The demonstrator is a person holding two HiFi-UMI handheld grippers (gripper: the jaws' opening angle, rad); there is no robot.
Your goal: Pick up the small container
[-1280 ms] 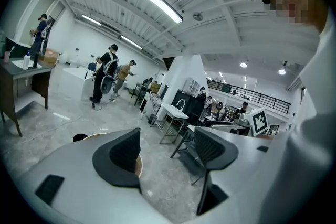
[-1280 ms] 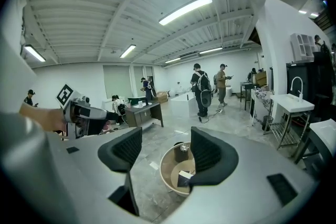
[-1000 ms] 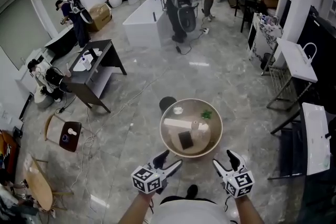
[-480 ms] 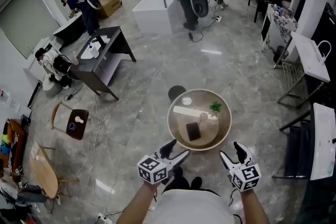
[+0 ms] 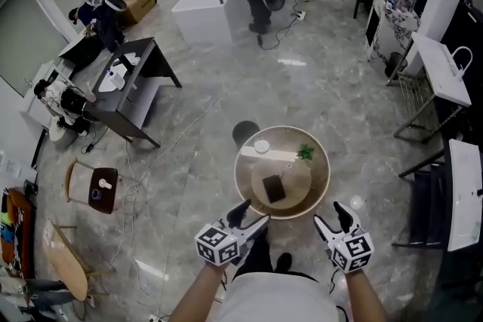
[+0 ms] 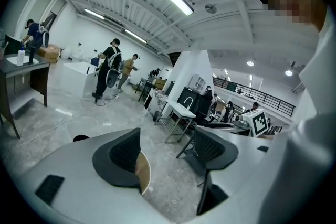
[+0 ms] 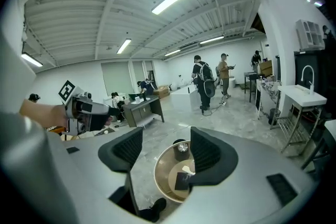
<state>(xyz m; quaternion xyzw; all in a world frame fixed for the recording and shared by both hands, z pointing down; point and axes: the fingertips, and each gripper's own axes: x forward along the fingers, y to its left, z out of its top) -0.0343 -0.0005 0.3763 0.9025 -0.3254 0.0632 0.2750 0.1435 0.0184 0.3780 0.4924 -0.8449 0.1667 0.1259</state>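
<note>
A round wooden table (image 5: 245, 185) stands just ahead of me. At its far left edge sits the small white container (image 5: 261, 146), which also shows between the right jaws, far off (image 7: 181, 148). On the table lie a black flat item (image 5: 273, 188), a long white piece (image 5: 278, 156) and a small green plant (image 5: 305, 153). My left gripper (image 5: 253, 213) hovers at the table's near left rim, open and empty (image 6: 168, 150). My right gripper (image 5: 330, 216) hovers at the near right rim, open with nothing between its pads (image 7: 165, 148).
A black round object (image 5: 244, 133) lies on the floor beyond the table. A dark desk (image 5: 143, 87) and a low wooden stool (image 5: 96, 186) stand at the left, white tables (image 5: 438, 72) and a dark chair (image 5: 423, 215) at the right. People stand far back.
I have stepped across the floor with both grippers, and the room has shifted in the head view. The table stays just ahead of the jaws. Both grippers remain open.
</note>
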